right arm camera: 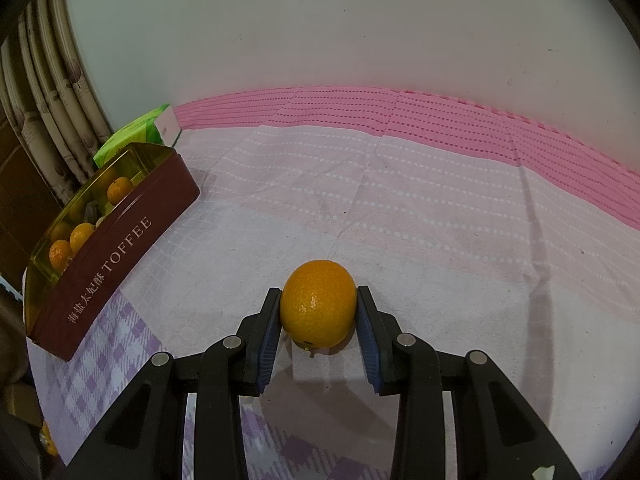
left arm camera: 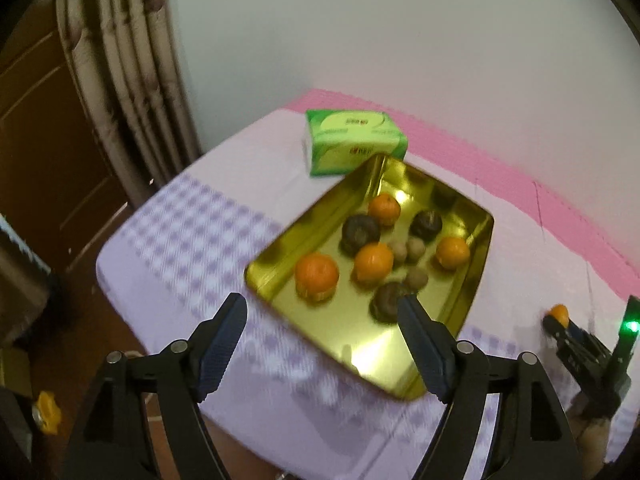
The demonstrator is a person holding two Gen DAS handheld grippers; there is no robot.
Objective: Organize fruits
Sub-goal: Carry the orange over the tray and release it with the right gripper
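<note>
**Right claw clamped on orange, left claw spread and empty over tin**

Right gripper (right arm camera: 318, 312): both blue-padded fingers are pressed against the sides of a round orange citrus fruit (right arm camera: 318, 309). The fruit is seen low over the pale lilac-and-pink checked tablecloth (right arm camera: 400, 208), well to the right of the tin; whether it touches the cloth cannot be told. In the left wrist view the same gripper (left arm camera: 554, 320) is seen at the far right edge with the fruit (left arm camera: 559, 314) at its tip.

Left gripper (left arm camera: 322, 312): fingers are spread wide, nothing is held between them. It is positioned above the near edge of the tin. The view is motion-blurred.

Rectangular gold-lined metal tin with dark red outer wall marked "TOFFEE" (right arm camera: 120, 256): it is set on the cloth at the left side of the table (left arm camera: 476, 264). Inside are seen four orange citrus fruits (left arm camera: 317, 274), three dark brown wrinkled round fruits (left arm camera: 360, 232) and a few small tan round fruits (left arm camera: 406, 249), loosely mixed, some touching.

A green tissue pack (left arm camera: 354, 140) is placed just behind the tin's far corner, near the wall. A pink strip of cloth (right arm camera: 440, 116) is laid along the table's far edge.
</note>
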